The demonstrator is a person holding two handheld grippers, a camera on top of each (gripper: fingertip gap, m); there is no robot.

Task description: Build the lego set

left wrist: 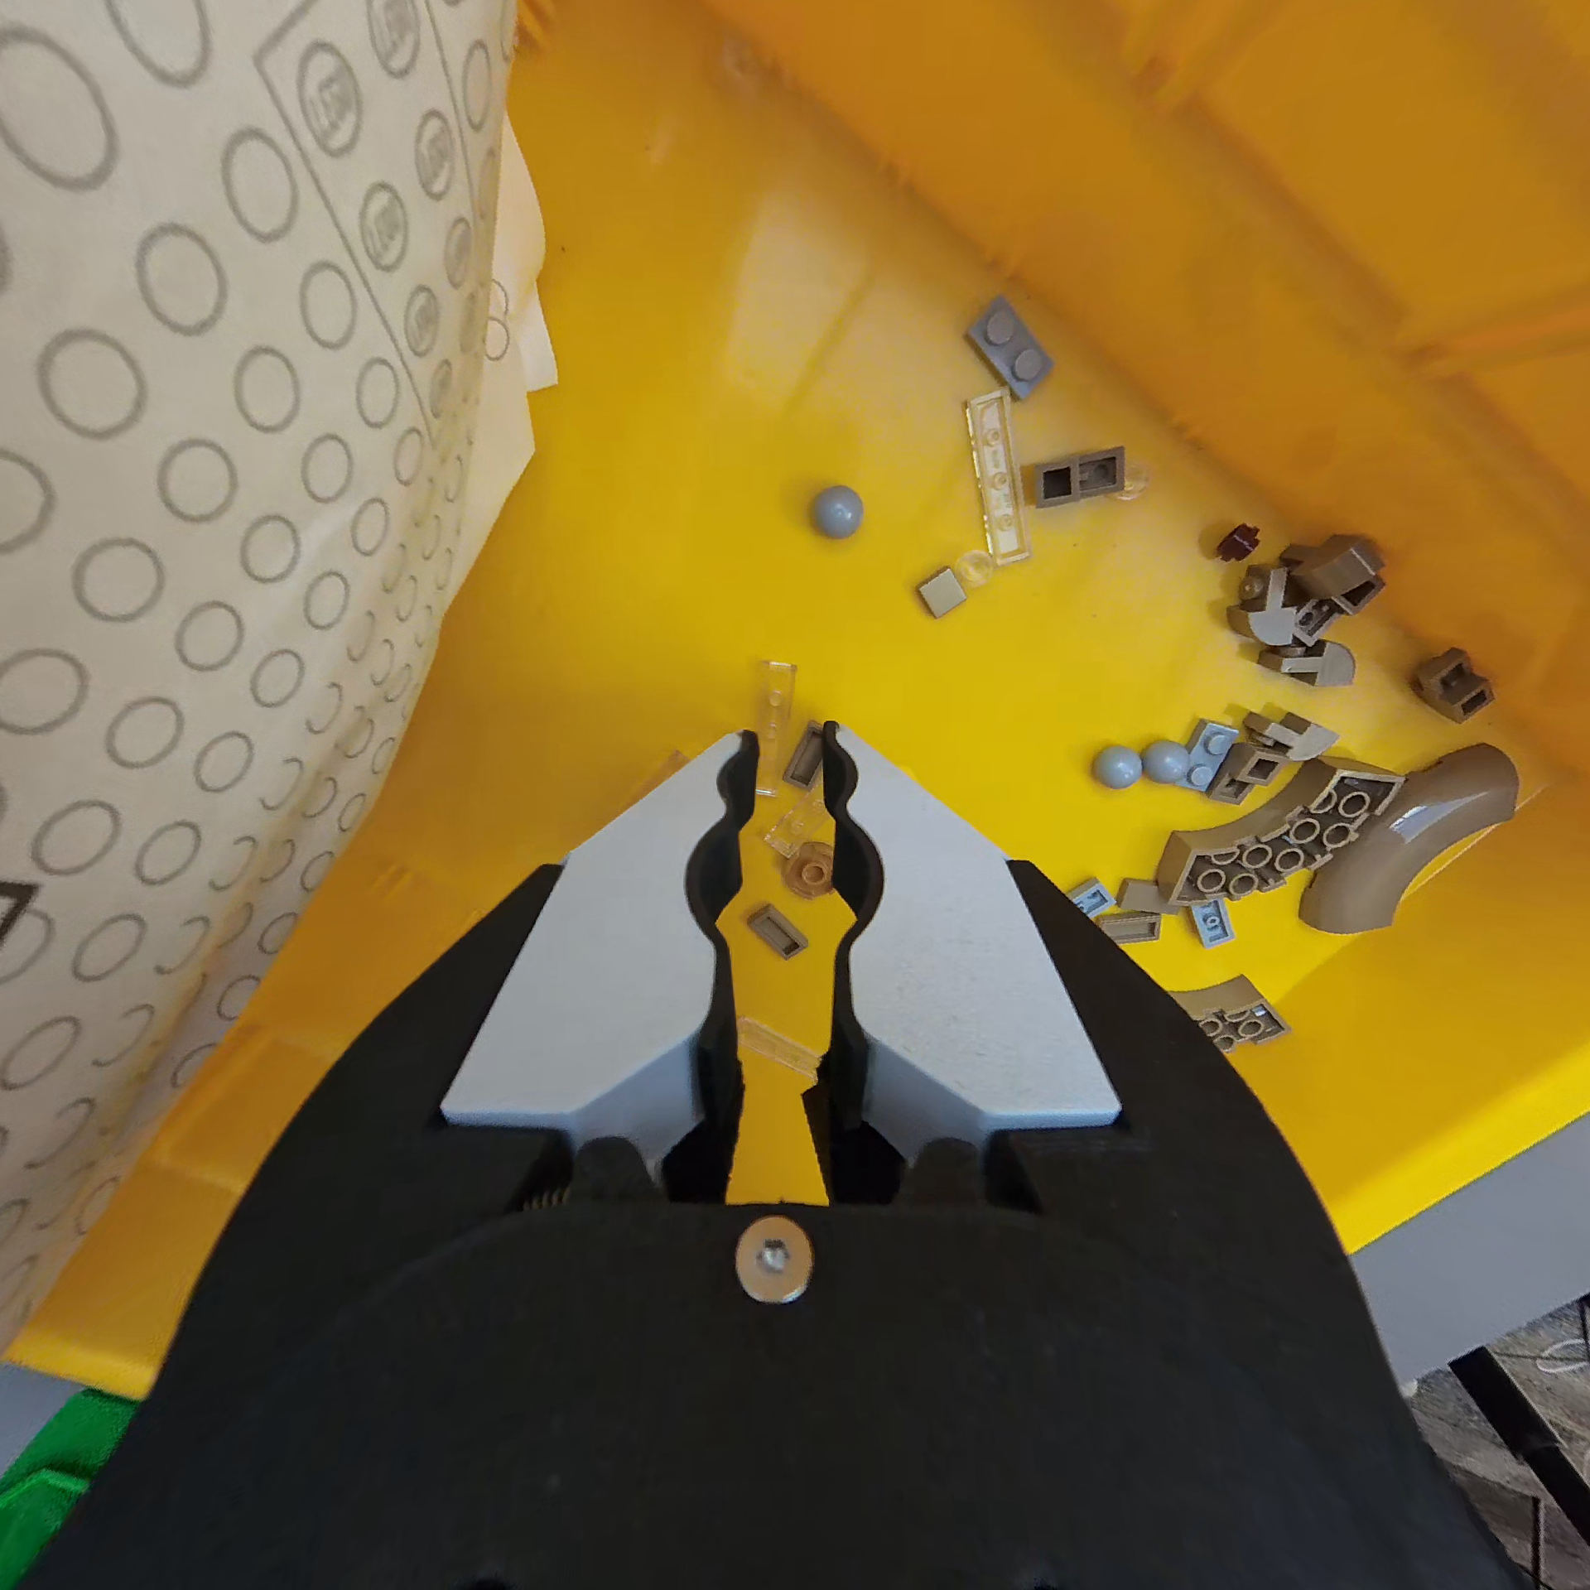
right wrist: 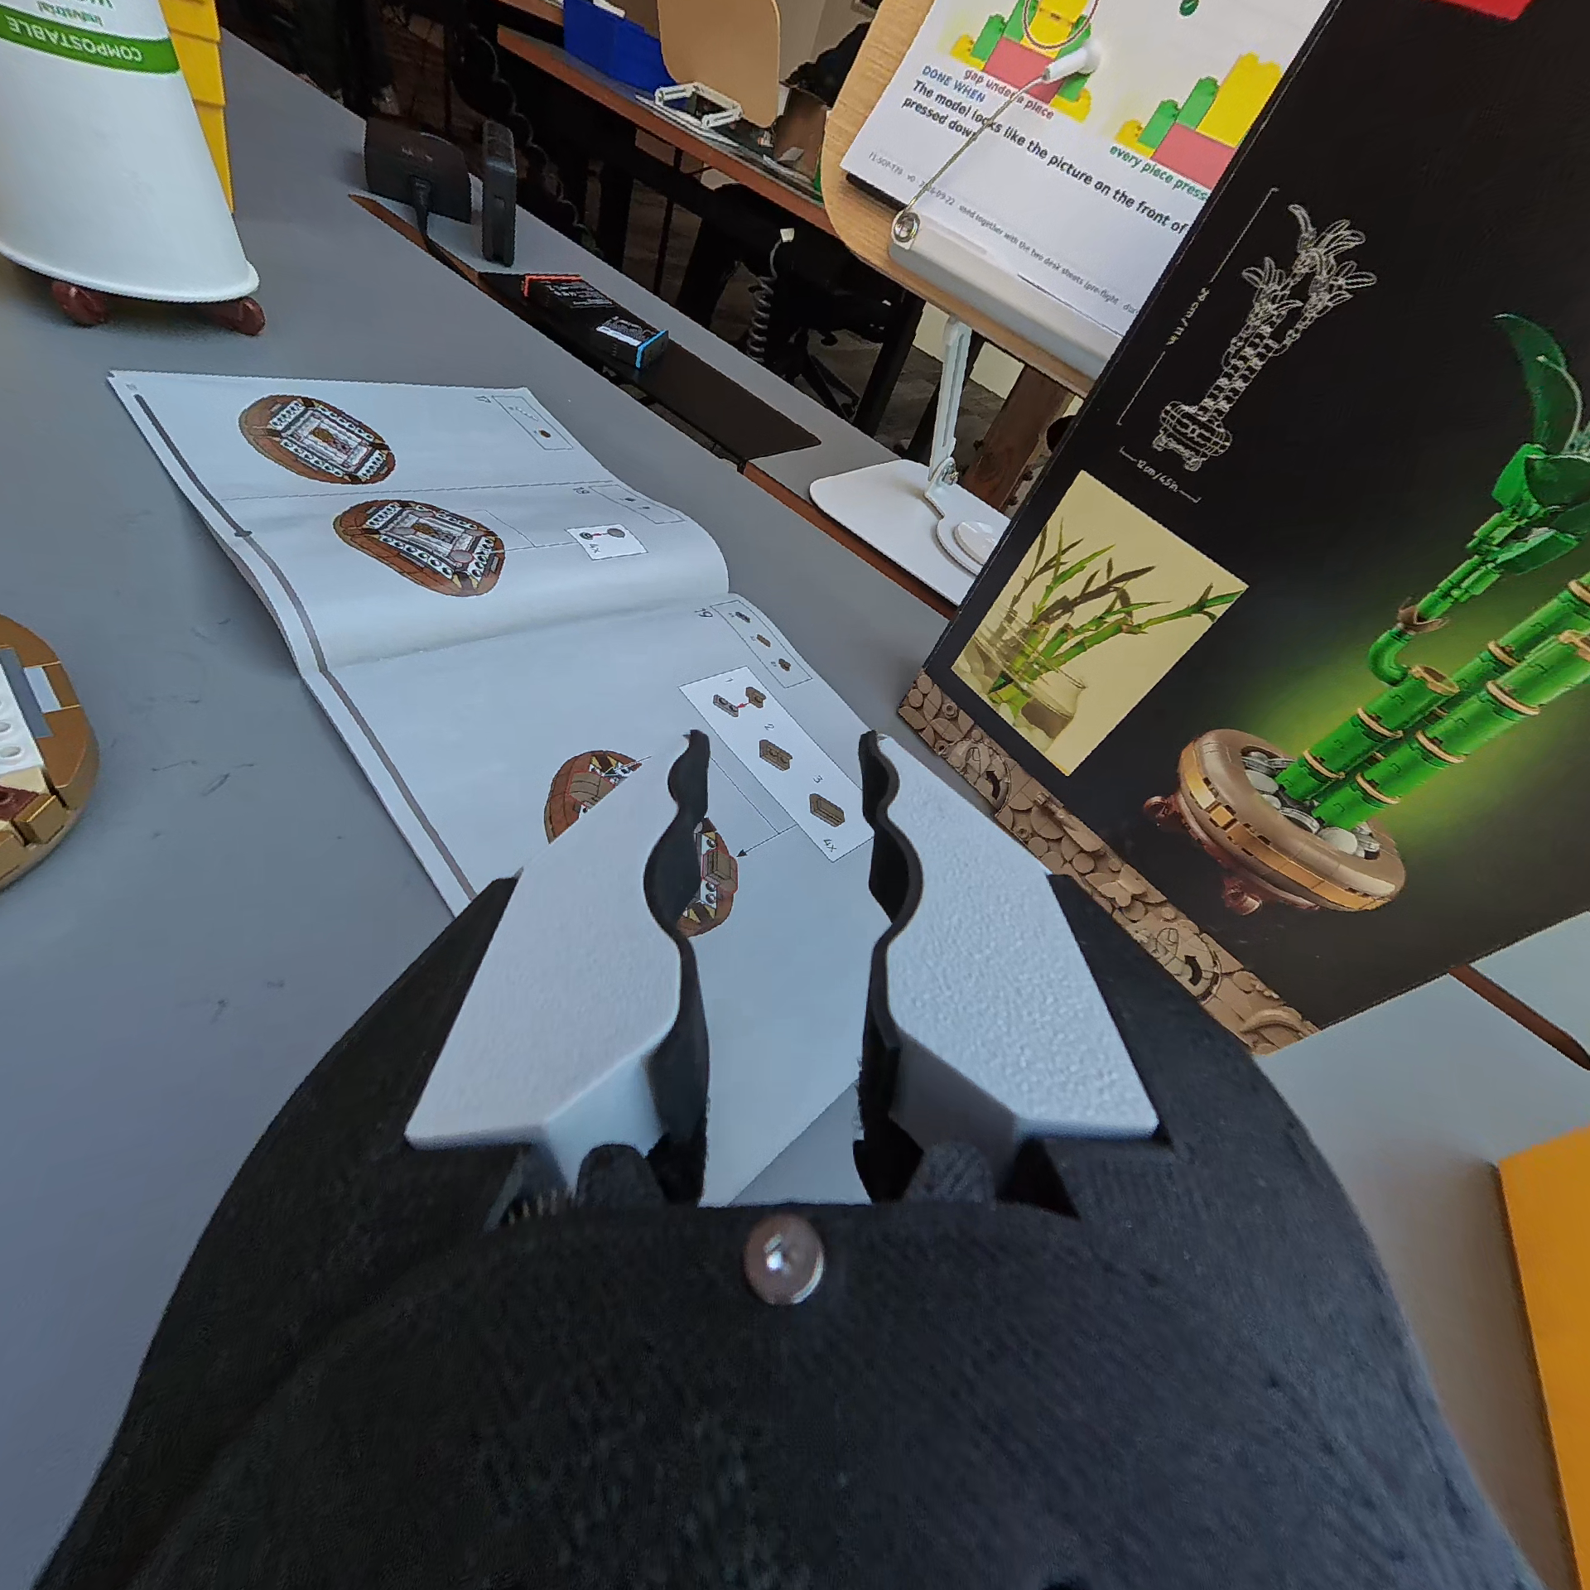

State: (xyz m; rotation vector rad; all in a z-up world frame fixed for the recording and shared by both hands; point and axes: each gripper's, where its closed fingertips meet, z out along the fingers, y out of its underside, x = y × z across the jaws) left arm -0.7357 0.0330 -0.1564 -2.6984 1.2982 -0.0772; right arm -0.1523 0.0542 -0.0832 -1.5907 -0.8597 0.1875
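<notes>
My left gripper (left wrist: pixel 785 731), narrowly parted, straddles the small dark-tan tile (left wrist: pixel 806 754) beside a clear plate (left wrist: pixel 773 723); closing risks pinching both. My right gripper (right wrist: pixel 783 748) is wide, empty.

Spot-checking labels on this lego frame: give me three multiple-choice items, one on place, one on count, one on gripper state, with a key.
1. Where do the loose grey and tan lego pieces lie?
A. on the open instruction booklet
B. in the yellow plastic tray
C. on the upright black set box

2. How many small grey balls show in the tray?
A. one
B. five
C. three

3. How does the right gripper stand?
A. open, empty, over the white open instruction booklet
B. shut on a ball
C. shut on the booklet

Key: 1 B, the pieces rest on the yellow floor in the left wrist view. 2 C, one lone ball and a pair. 3 A, a wide gap between its fingers with only the page behind.
</notes>
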